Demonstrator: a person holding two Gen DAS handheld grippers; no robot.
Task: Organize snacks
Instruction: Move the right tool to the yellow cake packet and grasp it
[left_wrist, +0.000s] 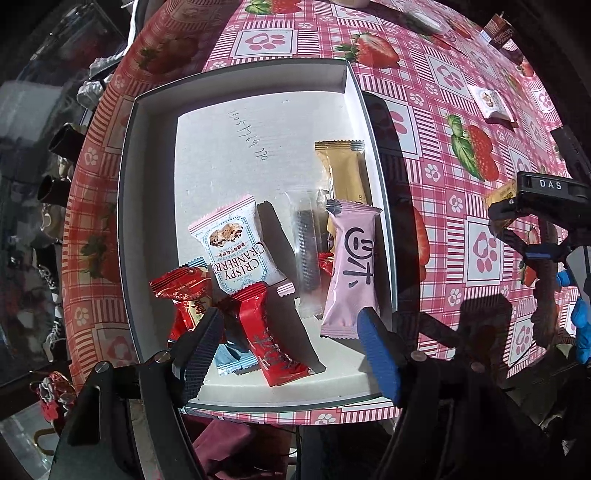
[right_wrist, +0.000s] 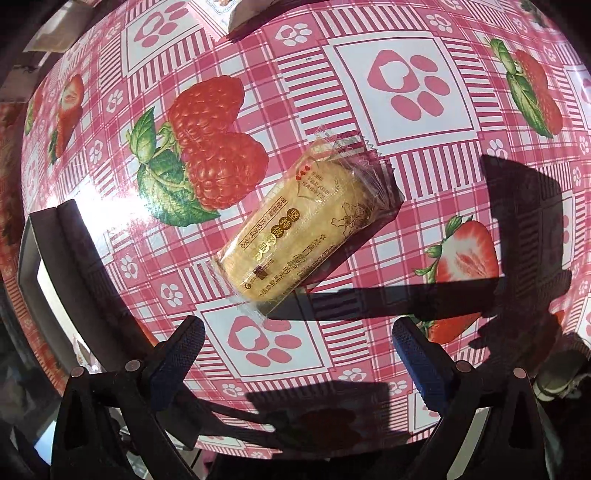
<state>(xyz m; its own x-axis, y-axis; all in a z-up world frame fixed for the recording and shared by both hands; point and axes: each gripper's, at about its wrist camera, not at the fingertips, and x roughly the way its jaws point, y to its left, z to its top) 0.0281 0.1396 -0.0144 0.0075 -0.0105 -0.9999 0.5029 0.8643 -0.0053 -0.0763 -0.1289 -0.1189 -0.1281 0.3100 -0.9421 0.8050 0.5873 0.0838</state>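
A white open box (left_wrist: 147, 99) on the strawberry tablecloth holds several snacks: a white Crispy Cranberry packet (left_wrist: 236, 247), a pink bar (left_wrist: 351, 269), a gold bar (left_wrist: 347, 170), a clear-wrapped dark biscuit (left_wrist: 306, 240) and red bars (left_wrist: 269, 332). My left gripper (left_wrist: 290, 321) hovers open over the box's near end, its fingers apart from the snacks below. In the right wrist view a yellow cracker packet (right_wrist: 306, 225) lies slanted on the cloth. My right gripper (right_wrist: 297, 326) stands wide open just short of it, gripping nothing.
The box corner (right_wrist: 33, 236) shows to the left of the cracker packet. A white snack packet (left_wrist: 491, 101) lies on the cloth right of the box, a brown packet (left_wrist: 498, 31) and a clear one (left_wrist: 424, 18) farther back. A blue-gloved hand (left_wrist: 581, 325) is at the right edge.
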